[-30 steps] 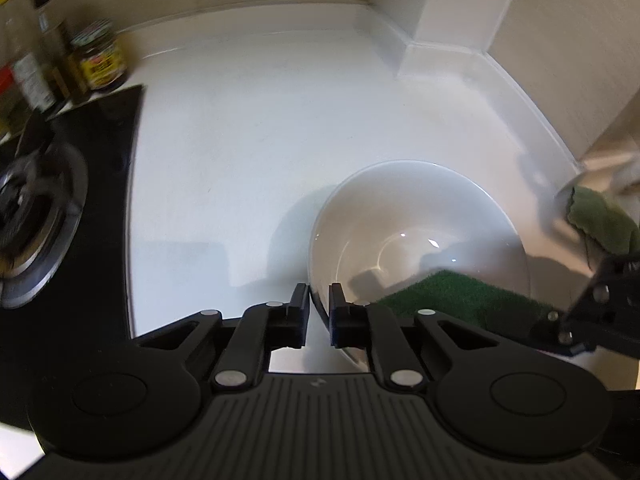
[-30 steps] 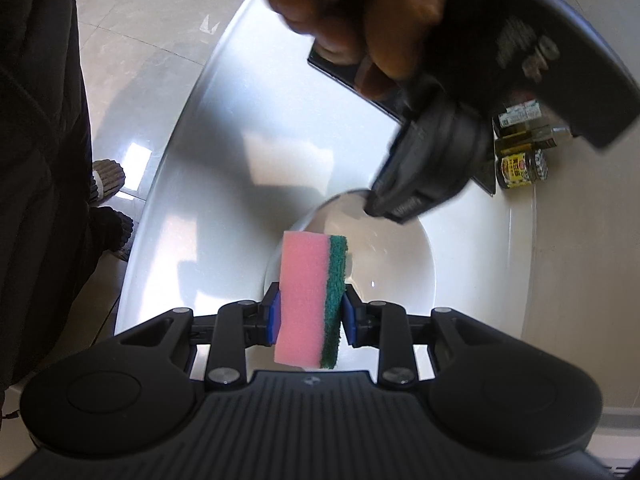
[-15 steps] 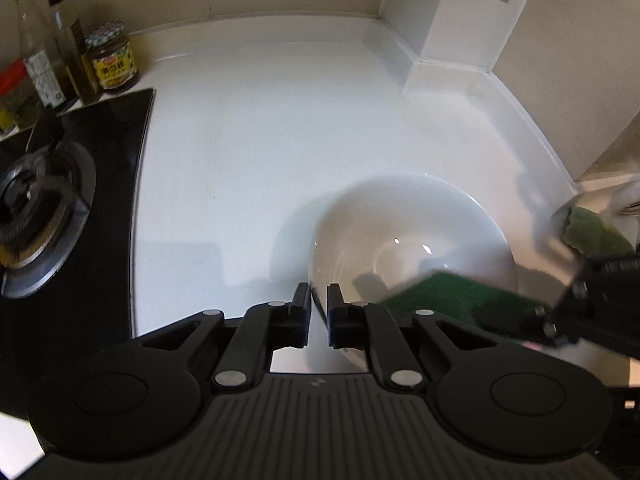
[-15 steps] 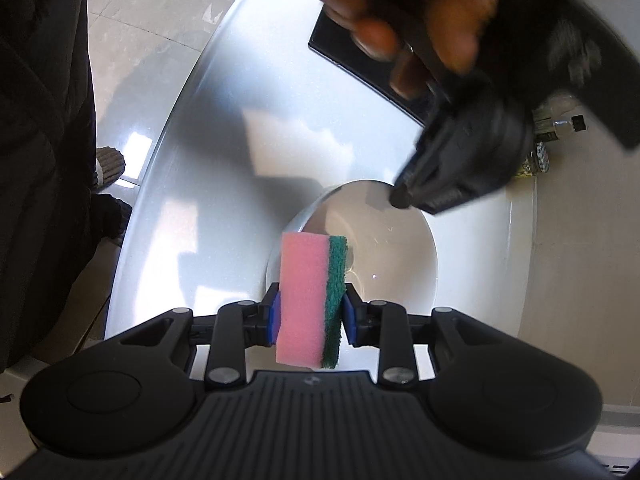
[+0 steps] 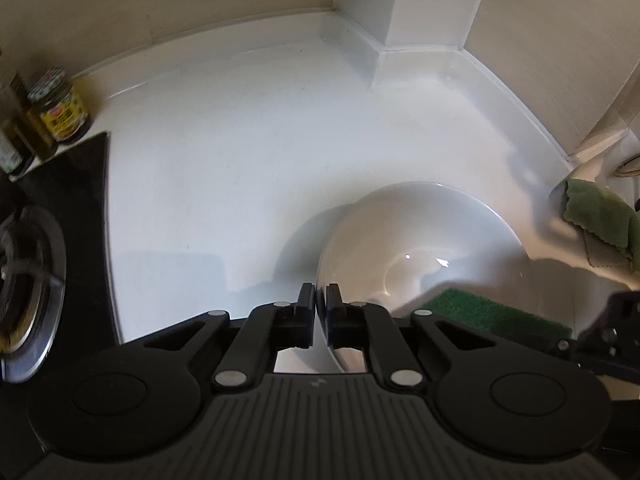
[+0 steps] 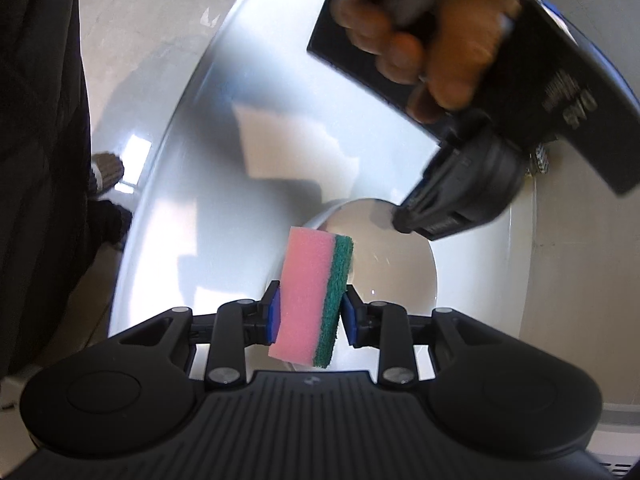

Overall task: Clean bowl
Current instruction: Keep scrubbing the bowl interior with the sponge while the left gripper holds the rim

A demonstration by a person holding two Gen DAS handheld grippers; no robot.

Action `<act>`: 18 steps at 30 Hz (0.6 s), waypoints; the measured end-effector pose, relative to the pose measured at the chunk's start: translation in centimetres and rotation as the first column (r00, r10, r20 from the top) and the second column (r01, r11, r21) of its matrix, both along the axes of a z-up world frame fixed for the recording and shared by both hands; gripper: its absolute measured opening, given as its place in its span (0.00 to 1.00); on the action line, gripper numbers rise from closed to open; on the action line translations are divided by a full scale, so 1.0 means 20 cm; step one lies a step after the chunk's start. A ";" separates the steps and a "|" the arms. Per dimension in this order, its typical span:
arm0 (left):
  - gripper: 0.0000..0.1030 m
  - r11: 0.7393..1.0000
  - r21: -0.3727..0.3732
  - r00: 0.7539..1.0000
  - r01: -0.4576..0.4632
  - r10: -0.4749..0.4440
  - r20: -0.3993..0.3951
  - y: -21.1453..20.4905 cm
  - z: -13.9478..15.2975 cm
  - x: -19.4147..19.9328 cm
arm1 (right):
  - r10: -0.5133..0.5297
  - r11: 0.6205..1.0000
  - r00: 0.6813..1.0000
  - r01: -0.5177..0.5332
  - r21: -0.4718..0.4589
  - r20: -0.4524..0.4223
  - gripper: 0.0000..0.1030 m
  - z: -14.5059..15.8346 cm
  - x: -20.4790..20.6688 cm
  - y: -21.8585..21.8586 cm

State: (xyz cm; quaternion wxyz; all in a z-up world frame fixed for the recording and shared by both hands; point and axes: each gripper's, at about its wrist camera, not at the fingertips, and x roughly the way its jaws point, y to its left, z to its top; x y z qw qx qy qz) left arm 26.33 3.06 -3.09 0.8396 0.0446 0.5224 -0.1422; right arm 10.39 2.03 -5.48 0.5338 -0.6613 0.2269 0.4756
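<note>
The left gripper (image 5: pixel 317 300) pinches the near rim of the white bowl (image 5: pixel 424 248), its jaws having just closed on the thin wall. The right gripper (image 6: pixel 307 312) clamps a pink-and-green sponge (image 6: pixel 312 296), poised over the bowl's inside. Glazed and smooth, the bowl looks stiff, slippery and breakable; the rim is the likely hold. It stands on a glossy white counter (image 5: pixel 240 152), well apart from the stove (image 5: pixel 32 264), jars (image 5: pixel 60 110) and green cloth (image 5: pixel 600 224).

A yellow-labelled glass jar (image 5: pixel 60 108) stands far left beside dark bottles (image 5: pixel 16 136); a crumpled green cloth (image 5: pixel 600 224) lies right.
</note>
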 end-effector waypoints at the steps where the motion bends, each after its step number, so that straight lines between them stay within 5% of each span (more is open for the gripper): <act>1: 0.06 1.000 -0.005 1.000 -0.016 0.016 -0.004 0.00 0.00 0.01 | -0.009 1.000 1.000 0.009 0.002 -0.004 0.26 0.00 0.01 0.00; 7: 0.09 0.992 -0.061 0.993 -0.114 0.114 -0.007 0.06 0.02 -0.15 | -0.031 0.999 0.999 0.032 0.024 -0.019 0.26 0.02 0.02 -0.02; 18: 0.14 0.999 0.015 0.999 -0.044 0.044 -0.014 0.01 -0.05 -0.12 | -0.023 0.999 1.000 0.023 0.027 -0.008 0.26 0.06 0.03 0.00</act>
